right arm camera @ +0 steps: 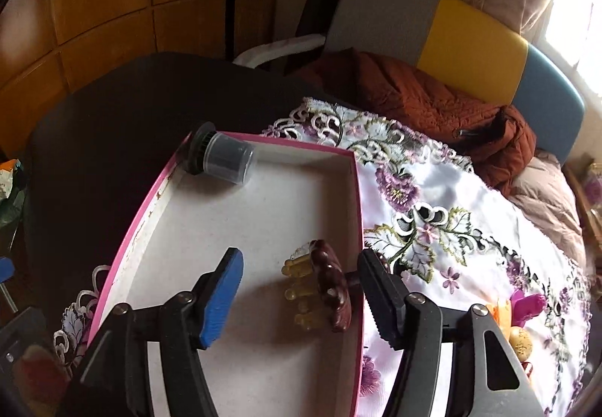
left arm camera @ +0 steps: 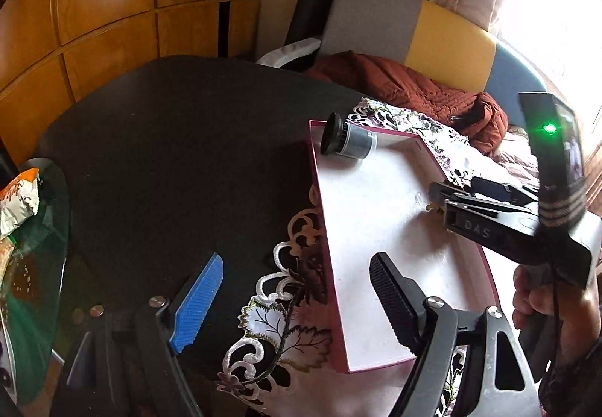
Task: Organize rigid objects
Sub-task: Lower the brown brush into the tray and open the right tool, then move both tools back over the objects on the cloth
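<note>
A shallow pink-rimmed box (right arm camera: 158, 191) with a white floor lies on an embroidered cloth. A grey cylinder with a black cap (right arm camera: 222, 155) lies on its side in the box's far corner, also visible in the left wrist view as the cylinder (left arm camera: 348, 140). A brown wooden massager with yellow prongs (right arm camera: 331, 289) lies on the box floor by the right wall. My right gripper (right arm camera: 300, 254) is open around it; the blue finger stands well clear of it. My left gripper (left arm camera: 297, 259) is open over the box's left rim (left arm camera: 320, 214), holding nothing.
The floral cloth (right arm camera: 451, 221) covers part of a dark round table (left arm camera: 169, 135). Small pink, orange and yellow items (right arm camera: 521, 311) lie on the cloth at right. A rust quilted jacket (right arm camera: 414, 93) rests on the seat behind. A snack bag (left arm camera: 17, 202) sits at far left.
</note>
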### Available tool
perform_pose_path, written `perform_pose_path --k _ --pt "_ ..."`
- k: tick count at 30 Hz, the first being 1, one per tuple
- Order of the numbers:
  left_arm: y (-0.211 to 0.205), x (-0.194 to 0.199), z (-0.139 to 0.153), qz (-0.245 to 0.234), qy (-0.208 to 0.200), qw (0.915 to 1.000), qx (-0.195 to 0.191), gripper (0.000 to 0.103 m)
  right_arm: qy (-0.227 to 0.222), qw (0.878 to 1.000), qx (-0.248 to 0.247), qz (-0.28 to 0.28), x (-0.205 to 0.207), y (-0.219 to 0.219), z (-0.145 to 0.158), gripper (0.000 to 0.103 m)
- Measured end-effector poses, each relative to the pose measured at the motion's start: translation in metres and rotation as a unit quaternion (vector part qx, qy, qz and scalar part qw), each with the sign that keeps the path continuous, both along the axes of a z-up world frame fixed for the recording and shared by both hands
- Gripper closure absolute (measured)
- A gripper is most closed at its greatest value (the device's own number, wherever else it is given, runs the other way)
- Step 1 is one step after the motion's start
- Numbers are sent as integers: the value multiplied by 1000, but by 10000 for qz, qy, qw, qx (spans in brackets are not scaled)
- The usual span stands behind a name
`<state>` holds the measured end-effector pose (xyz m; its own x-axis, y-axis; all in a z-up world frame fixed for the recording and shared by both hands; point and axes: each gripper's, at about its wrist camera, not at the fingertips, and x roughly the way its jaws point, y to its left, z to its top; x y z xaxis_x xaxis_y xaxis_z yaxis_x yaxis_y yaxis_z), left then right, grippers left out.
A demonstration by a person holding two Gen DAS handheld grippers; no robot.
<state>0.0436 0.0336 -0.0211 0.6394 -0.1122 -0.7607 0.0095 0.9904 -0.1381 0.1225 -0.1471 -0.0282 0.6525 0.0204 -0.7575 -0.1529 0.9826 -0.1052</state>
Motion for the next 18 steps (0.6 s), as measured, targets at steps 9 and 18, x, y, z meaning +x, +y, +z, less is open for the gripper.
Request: perform_pose_path --k 9,18 --pt "4 -4 5 116 -78 9999 1 21 -619 9978 -229 93 -34 12 29 33" --pt "7 -8 10 262 -154 9995 -14 21 -965 9950 -200 161 -55 18 50 29"
